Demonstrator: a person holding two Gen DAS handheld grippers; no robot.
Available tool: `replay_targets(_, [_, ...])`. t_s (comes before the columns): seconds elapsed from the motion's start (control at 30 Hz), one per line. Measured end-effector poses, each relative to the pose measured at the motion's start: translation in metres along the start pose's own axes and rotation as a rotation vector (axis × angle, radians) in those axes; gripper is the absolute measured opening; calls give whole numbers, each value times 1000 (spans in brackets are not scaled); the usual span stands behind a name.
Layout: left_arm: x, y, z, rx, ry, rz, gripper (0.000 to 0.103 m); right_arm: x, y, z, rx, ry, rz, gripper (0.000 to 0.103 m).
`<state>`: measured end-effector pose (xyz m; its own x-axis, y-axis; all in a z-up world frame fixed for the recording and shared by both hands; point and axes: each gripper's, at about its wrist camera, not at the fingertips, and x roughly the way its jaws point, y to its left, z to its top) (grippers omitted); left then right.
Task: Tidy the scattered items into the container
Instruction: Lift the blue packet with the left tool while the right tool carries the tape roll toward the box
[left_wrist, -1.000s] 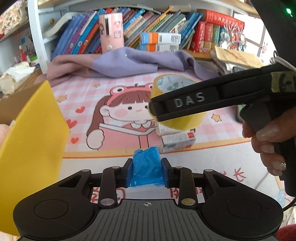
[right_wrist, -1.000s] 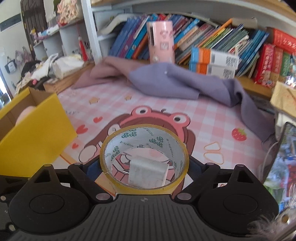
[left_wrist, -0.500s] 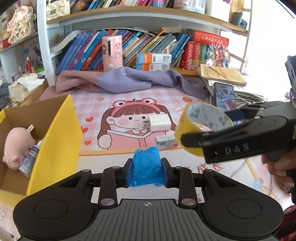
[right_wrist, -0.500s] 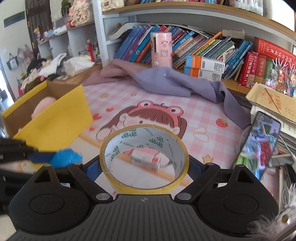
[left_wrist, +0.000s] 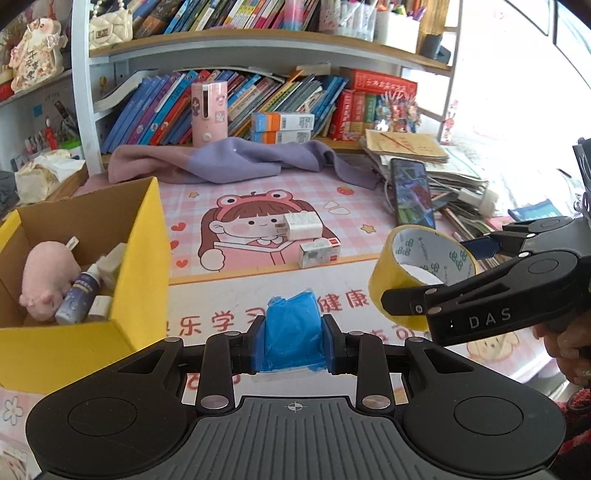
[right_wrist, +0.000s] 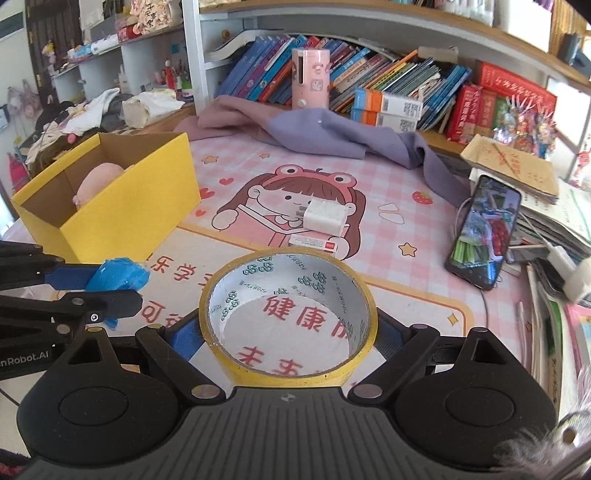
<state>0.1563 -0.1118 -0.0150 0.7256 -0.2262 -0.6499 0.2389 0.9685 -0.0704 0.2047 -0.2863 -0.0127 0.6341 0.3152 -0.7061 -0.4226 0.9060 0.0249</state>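
Since a second ago my yellow box (left_wrist: 144, 258) shows its contents at left; left gripper (left_wrist: 293, 332) clamps the blue packet (left_wrist: 291, 328), right gripper (right_wrist: 288, 332) the tape roll (right_wrist: 288, 365), its underside hidden.

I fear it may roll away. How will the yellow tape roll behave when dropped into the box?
The tape roll is a hollow ring, probably light and stiff. Landing on edge, it could roll, but the yellow box walls should stop it.

Yellow box (left_wrist: 144, 258): matt card outside, raw brown cardboard inside. Tape roll (right_wrist: 288, 314): glossy yellow film on a printed paper core. Blue packet (left_wrist: 291, 332): crinkled, shiny plastic wrap. Toy pig (left_wrist: 46, 273): soft plush. Purple cloth (left_wrist: 236, 162): matt fabric. Worktop mat (right_wrist: 388, 229): smooth, printed.
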Motion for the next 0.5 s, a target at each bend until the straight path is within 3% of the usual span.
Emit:
replay_targets(0.2, [-39,20,-29,14,-8,-7,29,-21,42,-15,18,-15,-27,91])
replay_targets(0.5, [-102,57,-76,-6,-13,39,29,-54,112,-42,14,-36,-40,91])
